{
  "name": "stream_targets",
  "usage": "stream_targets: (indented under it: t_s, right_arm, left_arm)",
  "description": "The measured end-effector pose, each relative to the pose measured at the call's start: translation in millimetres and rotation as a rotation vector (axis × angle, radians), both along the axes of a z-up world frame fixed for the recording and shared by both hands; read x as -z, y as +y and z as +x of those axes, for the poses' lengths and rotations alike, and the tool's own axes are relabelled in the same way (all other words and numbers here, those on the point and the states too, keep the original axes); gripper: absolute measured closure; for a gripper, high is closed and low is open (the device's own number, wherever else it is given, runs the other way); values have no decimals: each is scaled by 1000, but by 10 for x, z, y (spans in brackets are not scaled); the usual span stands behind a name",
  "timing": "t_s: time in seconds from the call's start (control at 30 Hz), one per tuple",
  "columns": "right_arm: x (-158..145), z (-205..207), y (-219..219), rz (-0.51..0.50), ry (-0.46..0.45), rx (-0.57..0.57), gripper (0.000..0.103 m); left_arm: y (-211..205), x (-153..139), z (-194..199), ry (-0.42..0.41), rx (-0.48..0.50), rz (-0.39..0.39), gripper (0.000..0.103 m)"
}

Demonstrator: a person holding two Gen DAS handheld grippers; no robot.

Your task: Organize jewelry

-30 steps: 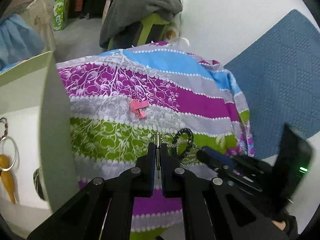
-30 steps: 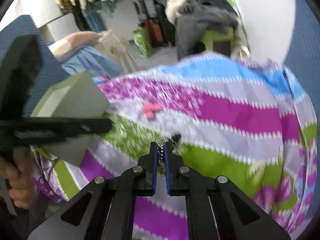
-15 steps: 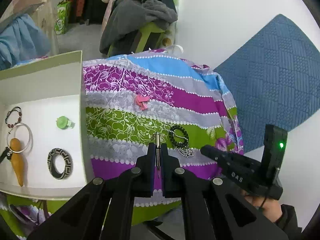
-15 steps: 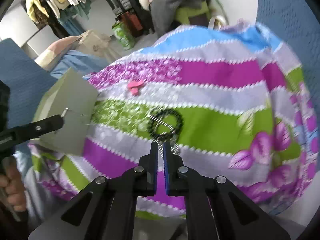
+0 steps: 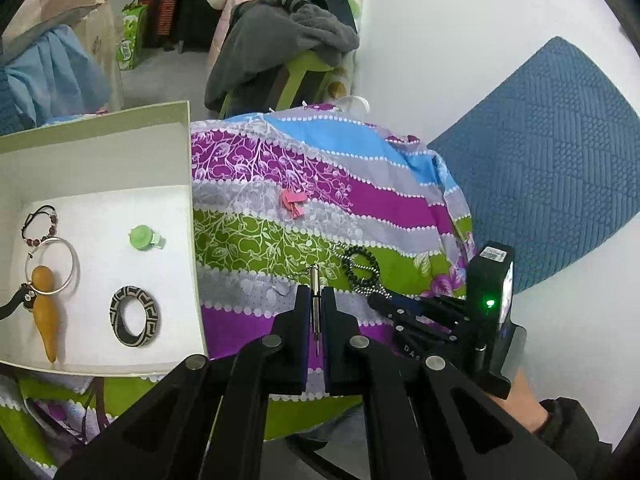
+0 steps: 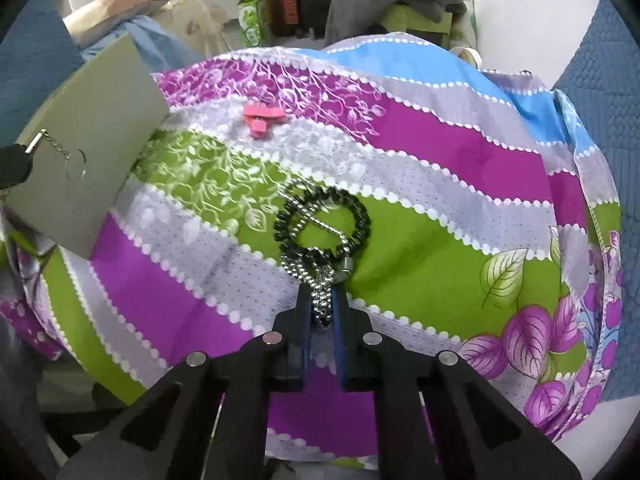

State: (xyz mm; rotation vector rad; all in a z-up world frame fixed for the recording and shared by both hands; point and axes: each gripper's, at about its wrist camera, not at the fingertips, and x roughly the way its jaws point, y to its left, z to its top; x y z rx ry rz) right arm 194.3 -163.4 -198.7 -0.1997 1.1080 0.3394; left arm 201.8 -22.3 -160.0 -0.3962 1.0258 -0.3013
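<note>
My left gripper (image 5: pixel 316 294) is shut on a thin silver bar pendant (image 5: pixel 315 280); in the right wrist view its small chain and ring (image 6: pixel 66 152) dangle in front of the box. My right gripper (image 6: pixel 322 294) is shut on a bunched silver ball chain (image 6: pixel 322 300). The chain runs across a black bead bracelet (image 6: pixel 360 216) lying on the striped floral cloth (image 6: pixel 440 152). A pink clip (image 6: pixel 262 116) lies farther back on the cloth. To the left stands the open white box (image 5: pixel 188 152), holding a black-and-white bangle (image 5: pixel 135 316), a green piece (image 5: pixel 142 237) and a silver hoop (image 5: pixel 72 268) with an orange gourd (image 5: pixel 44 300).
A blue quilted pad (image 5: pixel 560 168) lies to the right of the cloth. Behind it, a chair is piled with grey clothes (image 5: pixel 288 40), with bags on the floor beyond. A beaded cord bracelet (image 5: pixel 40 220) lies at the box's far left. A hand (image 5: pixel 520 396) holds the right gripper.
The left gripper has moved with the pendant, bringing the box's inside into view. The right gripper has sunk closer to the cloth, still gripping the ball chain by the black bracelet.
</note>
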Motion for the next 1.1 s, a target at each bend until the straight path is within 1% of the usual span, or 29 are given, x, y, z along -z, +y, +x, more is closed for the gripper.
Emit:
stream_targets:
  t_s: [0.13, 0.23, 0.43, 0.7, 0.87, 1.0, 1.1]
  right_arm:
    - [-347, 17, -55, 81, -33, 40, 96]
    - [-646, 41, -32, 94, -67, 41, 96]
    - [-1177, 144, 42, 113, -96, 63, 96]
    - [-1630, 181, 214, 157, -105, 75, 96]
    - [-1897, 182, 450, 193, -118, 40, 96]
    - [-2130, 152, 753, 210, -147, -8, 96]
    - [-2244, 141, 938, 237, -163, -34, 96]
  left_arm:
    - [66, -129, -6, -3, -8, -19, 100]
    - [110, -271, 6, -14, -10, -25, 100]
    - [172, -584, 73, -39, -15, -31, 100]
    - [351, -927, 82, -64, -19, -18, 100]
    - [585, -1127, 53, -81, -34, -10, 100]
    - [825, -1276, -8, -95, -48, 13, 100]
    - [994, -1348, -55, -103, -63, 29, 100]
